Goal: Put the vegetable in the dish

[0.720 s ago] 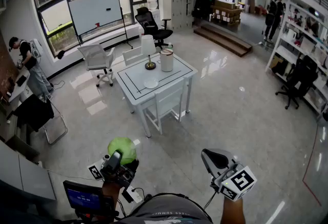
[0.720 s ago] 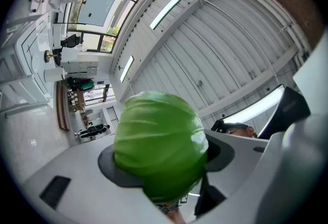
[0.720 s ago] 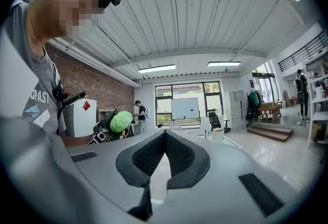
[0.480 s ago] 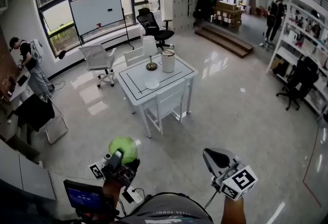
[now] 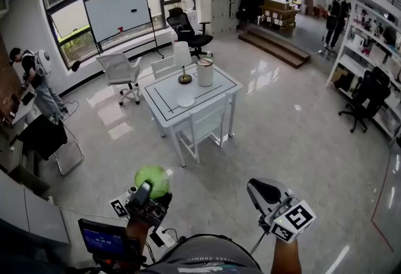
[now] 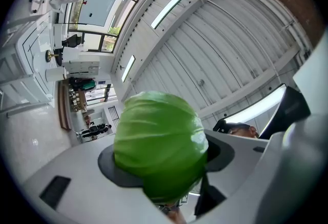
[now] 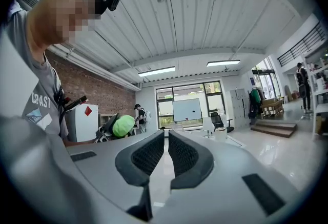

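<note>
In the foreground: left gripper (image 5: 146, 194), tilted upward, clamped on green cabbage (image 5: 152, 179). Right gripper (image 7: 165, 150) empty, jaws nearly together. Dish (image 5: 185, 101) on white table (image 5: 218, 86), well apart.

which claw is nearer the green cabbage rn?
Left. The left claw is clamped on the cabbage, holding it up. The right claw is shut and empty, well off to the cabbage's right.
</note>
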